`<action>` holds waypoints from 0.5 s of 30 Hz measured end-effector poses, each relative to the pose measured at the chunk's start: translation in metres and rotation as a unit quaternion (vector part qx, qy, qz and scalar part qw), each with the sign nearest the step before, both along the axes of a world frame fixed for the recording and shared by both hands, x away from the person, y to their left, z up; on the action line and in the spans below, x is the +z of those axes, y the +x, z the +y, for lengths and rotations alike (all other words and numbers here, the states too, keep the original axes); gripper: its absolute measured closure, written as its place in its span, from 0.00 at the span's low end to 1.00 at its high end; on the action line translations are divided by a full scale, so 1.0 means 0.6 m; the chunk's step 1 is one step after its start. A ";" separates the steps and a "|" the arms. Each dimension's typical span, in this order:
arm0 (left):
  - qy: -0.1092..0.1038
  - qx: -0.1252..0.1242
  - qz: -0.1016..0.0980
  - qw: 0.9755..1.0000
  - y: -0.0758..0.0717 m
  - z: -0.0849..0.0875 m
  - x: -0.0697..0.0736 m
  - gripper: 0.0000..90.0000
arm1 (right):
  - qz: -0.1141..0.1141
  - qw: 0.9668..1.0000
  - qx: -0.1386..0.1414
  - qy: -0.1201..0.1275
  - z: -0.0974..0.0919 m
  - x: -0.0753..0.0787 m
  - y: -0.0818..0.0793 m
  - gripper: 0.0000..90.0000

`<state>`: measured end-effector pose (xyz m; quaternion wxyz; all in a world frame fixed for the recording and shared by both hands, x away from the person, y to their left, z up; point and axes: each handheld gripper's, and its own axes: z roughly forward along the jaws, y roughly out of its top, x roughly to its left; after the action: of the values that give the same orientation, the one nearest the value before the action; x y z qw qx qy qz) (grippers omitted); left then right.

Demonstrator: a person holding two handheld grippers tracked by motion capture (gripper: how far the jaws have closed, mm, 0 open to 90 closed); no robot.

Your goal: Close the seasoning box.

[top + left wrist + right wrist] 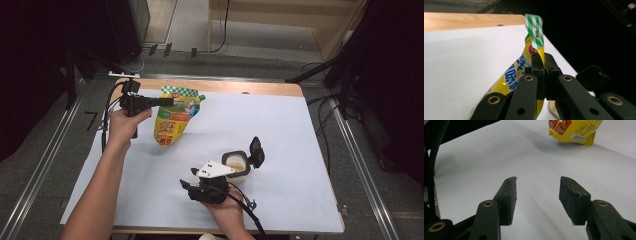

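A yellow snack bag with a green-and-white checked top hangs tilted over the back left of the white-covered table, its lower end near the sheet. My left gripper is shut on the bag's upper edge. In the left gripper view, its jaws pinch the bag just below the checked strip, with my left gripper closed flat on the foil. My right gripper rests near the front edge, open, with nothing between its pads. In the right gripper view, my right gripper faces bare white sheet, and the bag's bottom lies farther off.
A small white tub with beige contents and a flipped-up black lid stands just right of the right hand. That lid also appears past the left jaws. The wooden table edge runs along the back, with dark stands and cables beyond.
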<state>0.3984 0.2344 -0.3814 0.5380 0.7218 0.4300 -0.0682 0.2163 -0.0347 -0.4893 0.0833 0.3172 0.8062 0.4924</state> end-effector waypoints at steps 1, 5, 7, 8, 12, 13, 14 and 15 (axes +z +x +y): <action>0.000 0.000 0.000 1.000 0.000 0.000 0.000 1.00 | 0.000 1.000 0.000 0.000 0.000 0.000 0.000 0.54; -0.001 -0.006 0.009 1.000 -0.001 0.006 0.000 0.99 | 0.003 1.000 0.003 0.000 0.002 -0.001 -0.001 0.54; 0.007 -0.006 0.010 1.000 -0.003 0.007 -0.001 0.97 | 0.003 1.000 0.005 0.002 0.003 0.000 -0.001 0.54; 0.013 -0.007 0.010 1.000 -0.004 0.007 -0.002 0.94 | 0.000 1.000 0.008 0.004 0.004 0.000 0.000 0.55; 0.016 -0.010 0.012 1.000 -0.005 0.008 -0.004 0.91 | 0.003 1.000 0.009 0.006 0.005 0.001 0.001 0.54; 0.015 -0.010 0.016 1.000 -0.005 0.008 -0.004 0.89 | 0.003 1.000 0.010 0.006 0.006 0.001 0.001 0.54; 0.020 -0.010 0.016 1.000 -0.006 0.009 -0.004 0.86 | 0.003 1.000 0.013 0.005 0.007 0.001 0.002 0.54; 0.020 -0.010 0.016 1.000 -0.006 0.009 -0.004 0.86 | 0.003 1.000 0.013 0.005 0.007 0.001 0.002 0.54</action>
<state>0.3945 0.2398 -0.3838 0.5159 0.7357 0.4321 -0.0766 0.2173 -0.0305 -0.4889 0.0729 0.3090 0.8078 0.4967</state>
